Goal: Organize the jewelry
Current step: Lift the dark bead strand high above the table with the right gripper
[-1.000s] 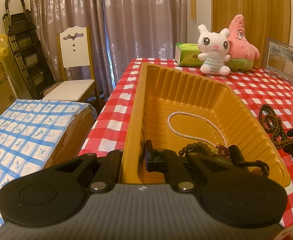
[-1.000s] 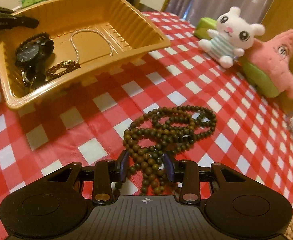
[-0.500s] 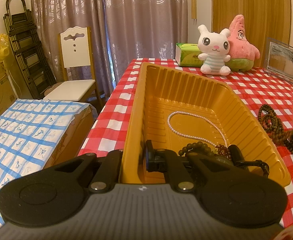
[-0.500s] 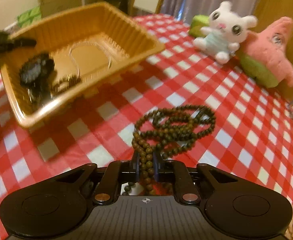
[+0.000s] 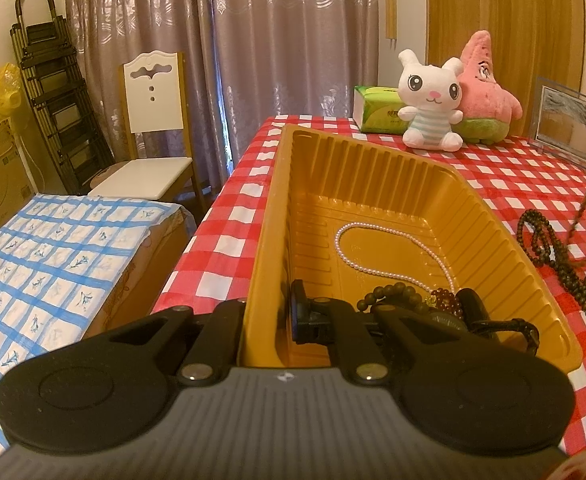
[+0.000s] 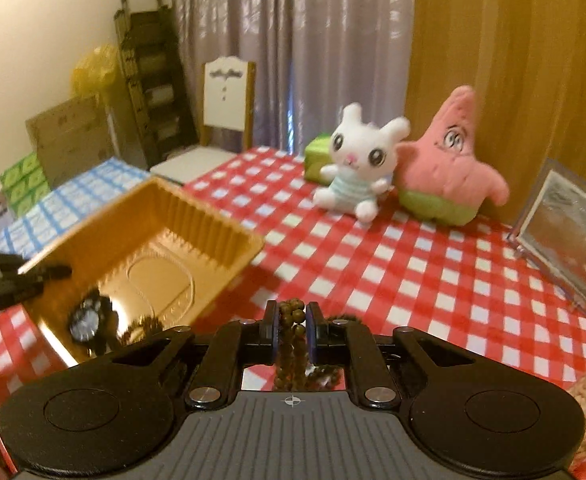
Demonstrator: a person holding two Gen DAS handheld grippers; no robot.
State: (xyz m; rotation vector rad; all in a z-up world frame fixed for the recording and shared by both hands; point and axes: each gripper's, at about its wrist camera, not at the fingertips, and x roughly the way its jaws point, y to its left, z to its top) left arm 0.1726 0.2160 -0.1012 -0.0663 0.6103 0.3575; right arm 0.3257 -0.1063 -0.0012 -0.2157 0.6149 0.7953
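A golden plastic tray point(image 5: 357, 160) stands on the red-checked table. It holds a pearl necklace point(image 5: 389, 256), a dark bead bracelet point(image 5: 393, 296) and a black watch point(image 6: 87, 320). My left gripper point(image 5: 269, 316) is shut on the tray's near wall. My right gripper point(image 6: 293, 330) is shut on the brown bead necklace point(image 6: 293, 340) and holds it above the table. In the left wrist view part of this necklace point(image 5: 553, 252) lies on the cloth with strands rising to the right.
A white bunny plush point(image 6: 357, 164), a pink starfish plush point(image 6: 449, 164) and a green tissue pack point(image 5: 377, 110) stand at the table's far end. A picture frame point(image 6: 565, 236) stands at the right. A white chair point(image 5: 149, 136) stands beyond the table's left edge.
My right gripper closed on the brown bead necklace and rose with it, tilting up. The left gripper stayed on the tray wall.
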